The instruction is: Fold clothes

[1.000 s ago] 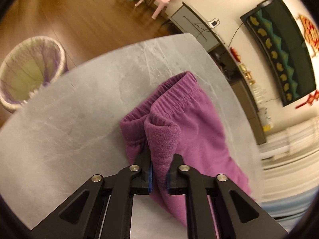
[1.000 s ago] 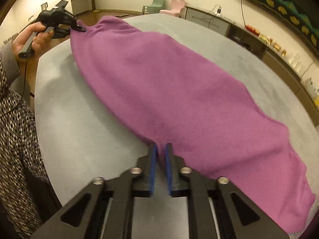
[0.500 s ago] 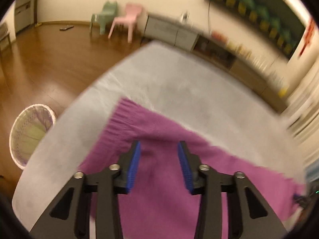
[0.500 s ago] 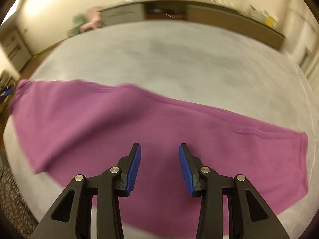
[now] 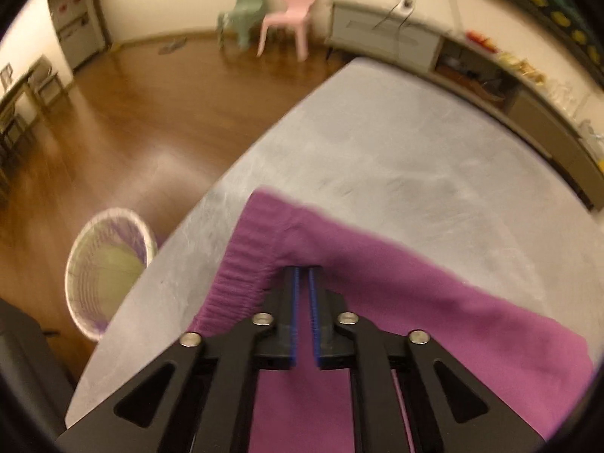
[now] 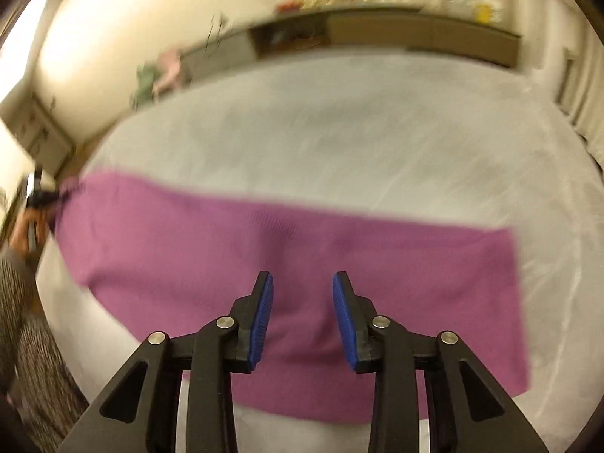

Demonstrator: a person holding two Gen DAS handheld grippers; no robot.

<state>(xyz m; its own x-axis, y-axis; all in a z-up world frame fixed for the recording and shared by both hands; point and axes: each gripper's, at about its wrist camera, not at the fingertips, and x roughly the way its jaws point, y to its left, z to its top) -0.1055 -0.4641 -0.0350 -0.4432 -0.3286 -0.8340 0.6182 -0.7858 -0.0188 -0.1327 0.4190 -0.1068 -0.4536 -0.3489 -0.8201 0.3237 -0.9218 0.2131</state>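
Off the table's left end a basket [image 5: 107, 271] stands on the wood floor, and 2 small chairs [image 5: 271, 15] sit by the far wall. The purple garment [image 6: 294, 264] lies flat across the grey table [image 5: 396, 143], stretched lengthwise, its ribbed waistband [image 5: 245, 264] at the left end. The left gripper [image 5: 302, 275] let go 0.5 s ago and has now drawn its pads back to a narrow slit right at the waistband; whether any cloth sits between them I cannot tell, as the tips press into the fabric edge. Further right, the right gripper [image 6: 302, 290], which pinched the near edge 1 s ago, has released it and hangs wide apart above the garment's middle, holding nothing. So the spreading looks finished and the cloth is at rest, flat; I'd judge the next grasp will start a fold, probably bringing one end over the other.
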